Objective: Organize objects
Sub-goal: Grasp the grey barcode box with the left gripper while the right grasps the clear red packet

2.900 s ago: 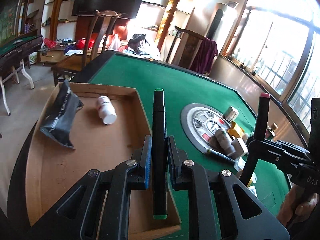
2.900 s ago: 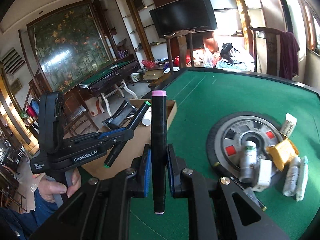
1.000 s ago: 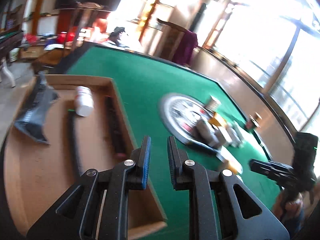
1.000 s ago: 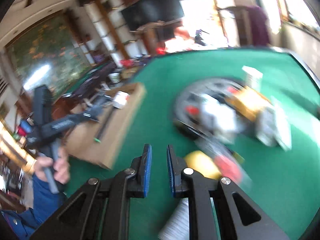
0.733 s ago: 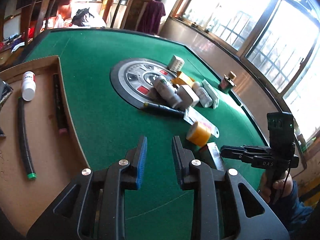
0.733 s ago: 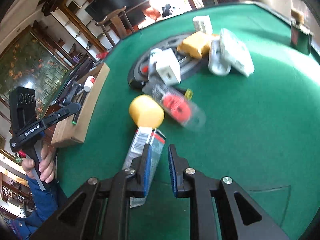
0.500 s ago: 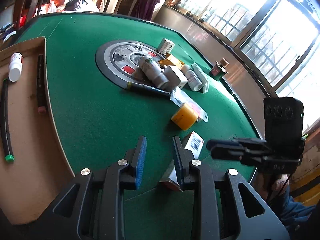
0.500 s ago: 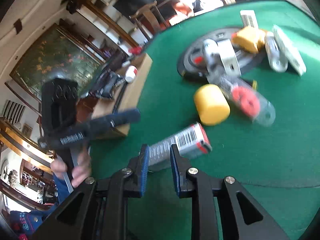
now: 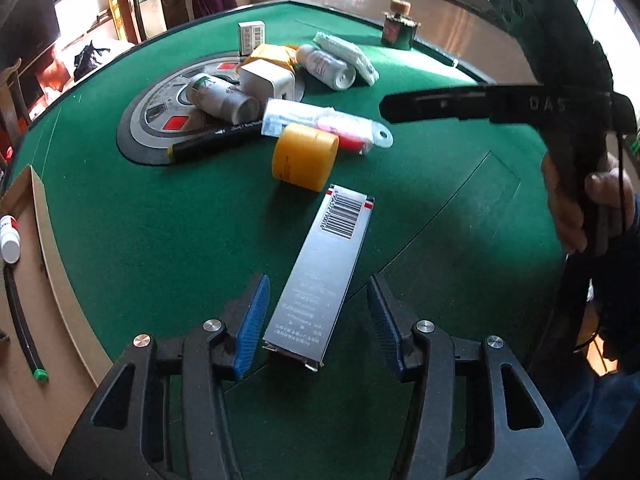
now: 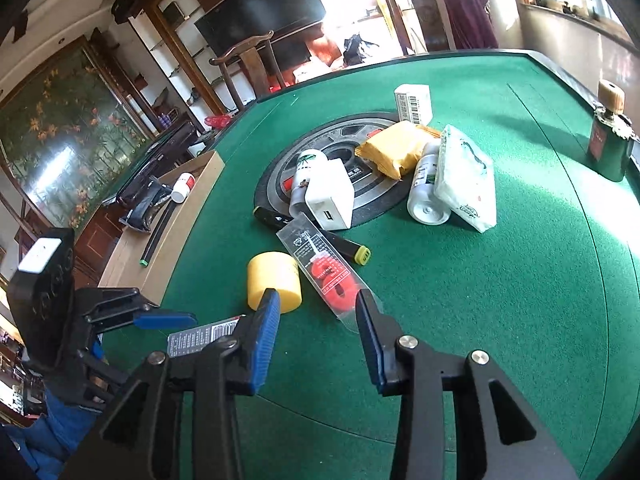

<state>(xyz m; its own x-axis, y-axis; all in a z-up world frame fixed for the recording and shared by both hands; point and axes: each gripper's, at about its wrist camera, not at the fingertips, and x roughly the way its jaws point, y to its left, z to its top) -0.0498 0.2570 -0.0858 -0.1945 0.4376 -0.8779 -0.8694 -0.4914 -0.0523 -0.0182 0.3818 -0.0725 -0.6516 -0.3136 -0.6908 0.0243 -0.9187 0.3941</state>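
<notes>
- Now the silver carton [image 9: 326, 276] with a barcode at its far end lies flat on the green felt table [image 9: 160, 220], lower centre of the left wrist view, its near end between the pads of the left gripper [image 9: 316, 324].
- Those jaws have just been opening and stand wide of the carton on both sides, neither pad touching it.
- The right gripper [image 10: 316, 334] has likewise been opening; it is parted with nothing gripped, above a clear blister pack holding something red [image 10: 330, 276], with a yellow cylinder [image 10: 274, 276] left of it.
- Risk, as I judge it: the carton sits skewed between the pads, so closing could pivot or skid it on the felt instead of clamping it.
- The cardboard tray [image 9: 56, 280] sits at the left edge.
- Legible writing: "DAS" on the right tool's body; the carton's print is too small to read.
</notes>
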